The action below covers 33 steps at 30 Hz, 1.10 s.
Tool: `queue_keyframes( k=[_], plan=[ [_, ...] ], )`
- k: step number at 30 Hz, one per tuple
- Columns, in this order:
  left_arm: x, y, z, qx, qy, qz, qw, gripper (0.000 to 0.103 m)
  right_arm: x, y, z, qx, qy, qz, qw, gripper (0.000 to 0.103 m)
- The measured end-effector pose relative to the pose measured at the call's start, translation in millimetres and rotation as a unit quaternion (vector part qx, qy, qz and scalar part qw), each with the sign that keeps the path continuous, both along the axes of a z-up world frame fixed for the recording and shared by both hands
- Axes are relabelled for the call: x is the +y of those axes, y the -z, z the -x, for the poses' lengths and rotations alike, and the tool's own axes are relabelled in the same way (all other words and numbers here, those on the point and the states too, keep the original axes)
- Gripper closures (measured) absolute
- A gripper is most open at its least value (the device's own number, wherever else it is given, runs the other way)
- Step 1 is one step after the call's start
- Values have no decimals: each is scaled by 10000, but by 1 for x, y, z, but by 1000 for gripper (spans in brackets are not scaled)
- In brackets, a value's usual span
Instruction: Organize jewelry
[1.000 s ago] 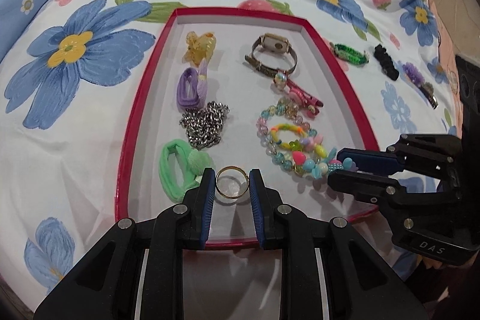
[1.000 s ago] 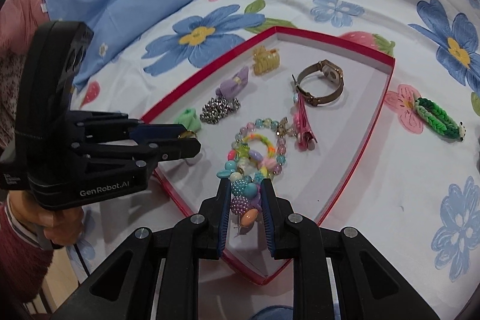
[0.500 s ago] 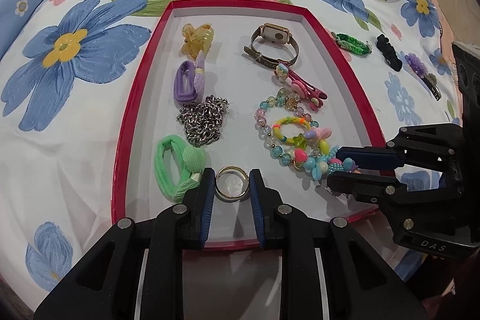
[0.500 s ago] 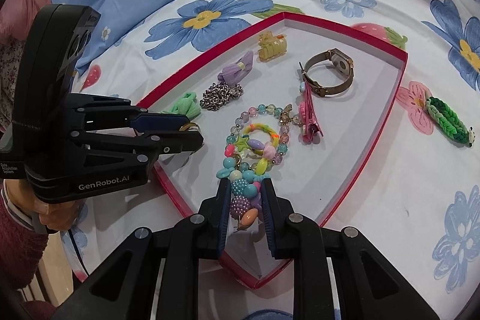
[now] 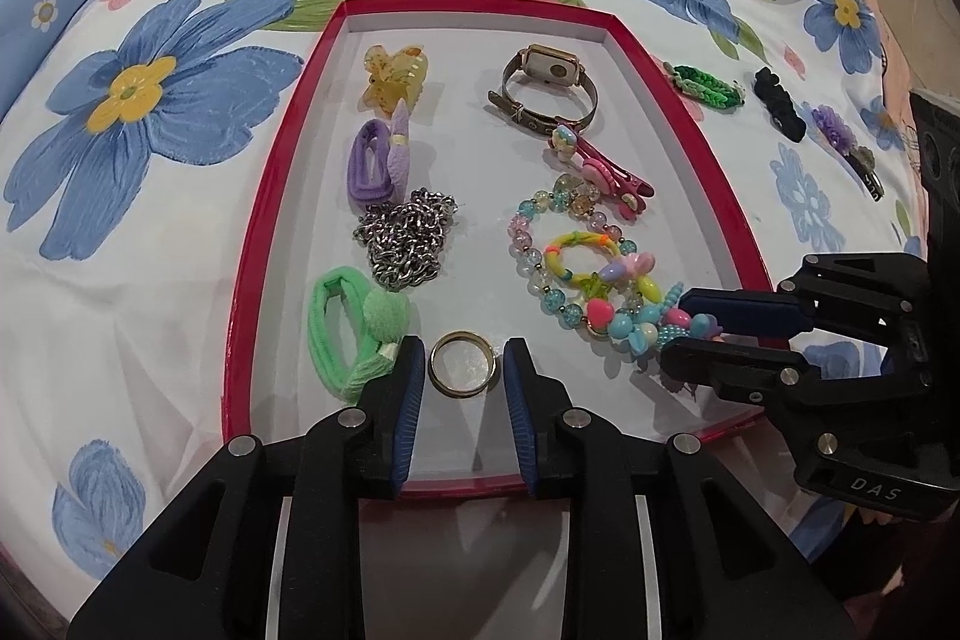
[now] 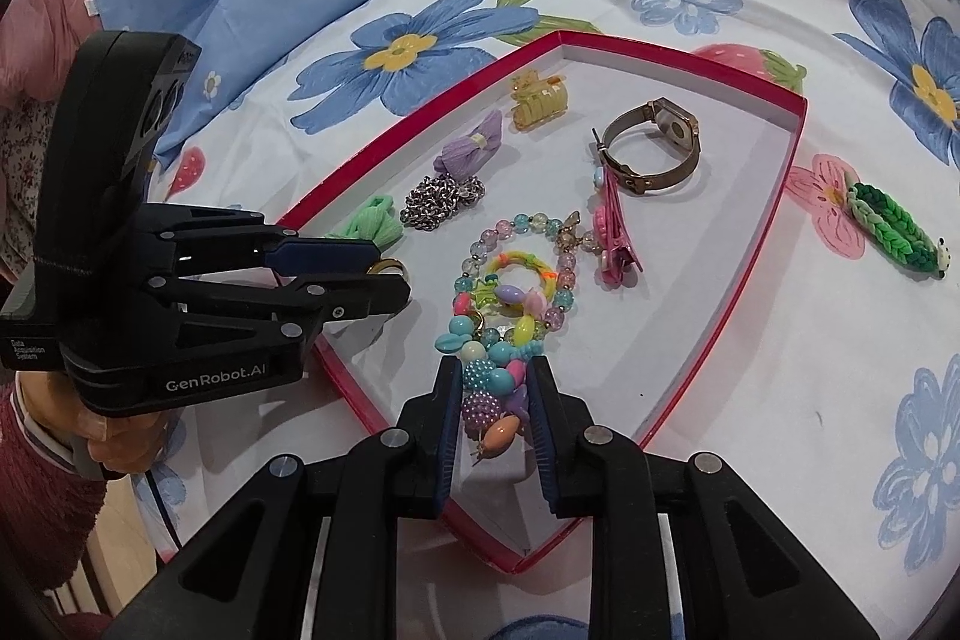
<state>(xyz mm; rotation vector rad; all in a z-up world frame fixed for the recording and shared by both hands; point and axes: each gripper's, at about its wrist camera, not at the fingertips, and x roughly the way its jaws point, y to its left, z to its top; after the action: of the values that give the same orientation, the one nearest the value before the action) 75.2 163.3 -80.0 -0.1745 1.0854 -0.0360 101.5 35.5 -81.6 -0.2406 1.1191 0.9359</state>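
Note:
A red-rimmed tray (image 5: 264, 196) with a white floor holds several jewelry pieces. A gold ring (image 5: 462, 363) lies flat on the tray floor between the fingers of my left gripper (image 5: 462, 370), which is open with small gaps on both sides of the ring. My right gripper (image 6: 497, 394) is shut on the end of a colourful beaded bracelet (image 6: 489, 376); the rest of the bracelet trails onto the tray (image 5: 606, 304). In the right wrist view the left gripper (image 6: 384, 280) sits at the tray's left edge with the ring (image 6: 387, 268) just visible.
In the tray lie a green hair tie (image 5: 354, 334), silver chain (image 5: 408, 238), purple hair tie (image 5: 378, 160), yellow claw clip (image 5: 393, 79), watch (image 5: 549, 85) and pink clip (image 5: 606, 169). On the floral cloth to the right lie a green braided band (image 5: 708, 88), black scrunchie (image 5: 780, 112) and purple flower clip (image 5: 840, 136).
My left gripper has opened slightly, leaving the ring lying on the tray floor between its fingers. The right gripper keeps its hold on the beaded bracelet.

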Motion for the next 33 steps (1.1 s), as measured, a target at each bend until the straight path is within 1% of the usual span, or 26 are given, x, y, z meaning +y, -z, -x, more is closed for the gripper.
queue_keyframes(
  k=[2, 4, 5, 7, 9, 12, 15, 20, 22, 23, 24, 25, 26, 27, 29, 30, 32, 33],
  plan=[
    [2, -2, 2, -37, -56, 41, 10000, 77, -1, -1, 0, 21, 6, -35, 10000, 78],
    [4, -7, 5, -115, -110, 111, 9998, 76, -4, -2, 0, 49, 23, -85, 9999, 75],
    [5, -10, 7, -162, -147, 141, 9997, 75, -6, -3, 1, 52, 39, -102, 9999, 74],
    [8, -16, 9, -256, -228, 212, 9992, 67, -10, -4, 1, 50, 100, -120, 9999, 72],
    [11, -24, 13, -388, -317, 292, 9983, 65, -16, -7, 2, 68, 171, -200, 9996, 73],
    [14, -33, 20, -539, -445, 383, 9968, 64, -25, -15, 4, 19, 312, -328, 9990, 71],
    [16, -38, 27, -628, -639, 456, 9949, 53, -34, -23, 6, -31, 468, -497, 9977, 70],
    [23, -41, 43, -760, -976, 654, 9902, 52, -52, -36, 8, -162, 818, -828, 9931, 68],
    [24, -42, 50, -819, -1086, 730, 9880, 52, -58, -39, 10, -242, 978, -976, 9901, 62],
    [24, -43, 55, -857, -1132, 774, 9868, 50, -62, -40, 11, -280, 1041, -1040, 9887, 61],
    [24, -44, 58, -891, -1184, 805, 9857, 44, -65, -41, 12, -315, 1106, -1109, 9872, 58],
    [24, -45, 61, -911, -1228, 819, 9848, 35, -69, -42, 14, -340, 1200, -1224, 9846, 54],
    [23, -45, 65, -946, -1314, 836, 9833, 32, -72, -42, 15, -337, 1255, -1305, 9829, 52],
    [23, -45, 68, -975, -1351, 854, 9823, 30, -76, -42, 16, -327, 1318, -1397, 9808, 49],
    [20, -44, 75, -967, -1404, 891, 9813, 28, -84, -41, 20, -315, 1440, -1549, 9769, 49],
    [20, -44, 78, -952, -1435, 912, 9808, 25, -87, -41, 22, -308, 1481, -1593, 9756, 48],
    [18, -43, 85, -966, -1503, 950, 9793, 23, -94, -39, 25, -259, 1583, -1704, 9722, 46],
    [17, -42, 88, -955, -1545, 952, 9788, 19, -98, -38, 25, -219, 1642, -1761, 9703, 45]
  ],
)
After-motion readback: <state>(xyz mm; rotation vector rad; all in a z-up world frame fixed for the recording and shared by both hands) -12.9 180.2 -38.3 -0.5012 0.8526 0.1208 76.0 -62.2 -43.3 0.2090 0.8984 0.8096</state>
